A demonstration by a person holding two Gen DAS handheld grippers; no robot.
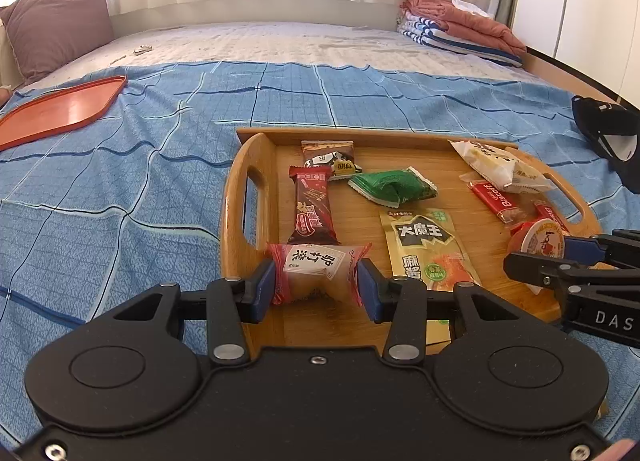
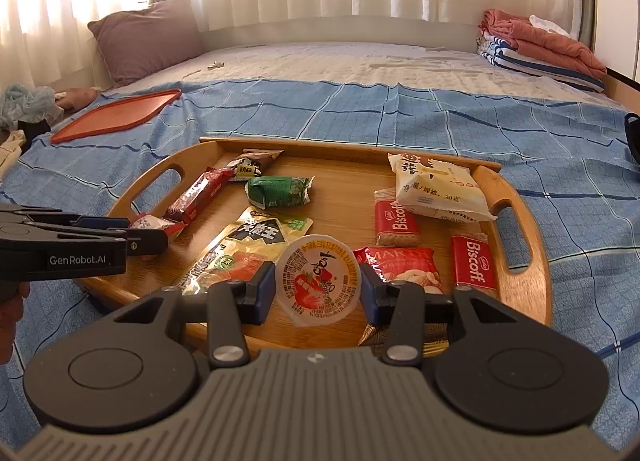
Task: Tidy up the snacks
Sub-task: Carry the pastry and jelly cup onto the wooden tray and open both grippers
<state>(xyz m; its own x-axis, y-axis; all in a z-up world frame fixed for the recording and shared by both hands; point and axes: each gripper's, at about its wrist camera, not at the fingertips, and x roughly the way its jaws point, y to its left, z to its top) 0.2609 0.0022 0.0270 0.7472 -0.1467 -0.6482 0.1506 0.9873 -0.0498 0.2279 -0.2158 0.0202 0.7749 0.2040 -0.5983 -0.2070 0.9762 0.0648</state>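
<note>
A bamboo tray (image 1: pixel 256 153) (image 2: pixel 520 313) on the bed holds several snacks. My left gripper (image 1: pixel 316 285) is shut on a clear pastry packet with red ends (image 1: pixel 314 271) at the tray's near left edge; the gripper also shows at the left of the right wrist view (image 2: pixel 148 239). My right gripper (image 2: pixel 318 289) is shut on a round jelly cup with a strawberry lid (image 2: pixel 318 281); it also shows in the left wrist view (image 1: pixel 540 239). A yellow sauce pouch (image 1: pixel 424 245), a green packet (image 1: pixel 390 187) and a brown bar (image 1: pixel 312 201) lie between them.
An orange flat tray (image 1: pixel 60 109) (image 2: pixel 116 115) lies on the blue checked sheet at far left. Two Biscoff packets (image 2: pixel 474 265), a red snack bag (image 2: pixel 400 265) and a white bun packet (image 2: pixel 436 189) sit at the tray's right. A pillow (image 2: pixel 148 37) and folded bedding (image 2: pixel 540 49) lie at the back.
</note>
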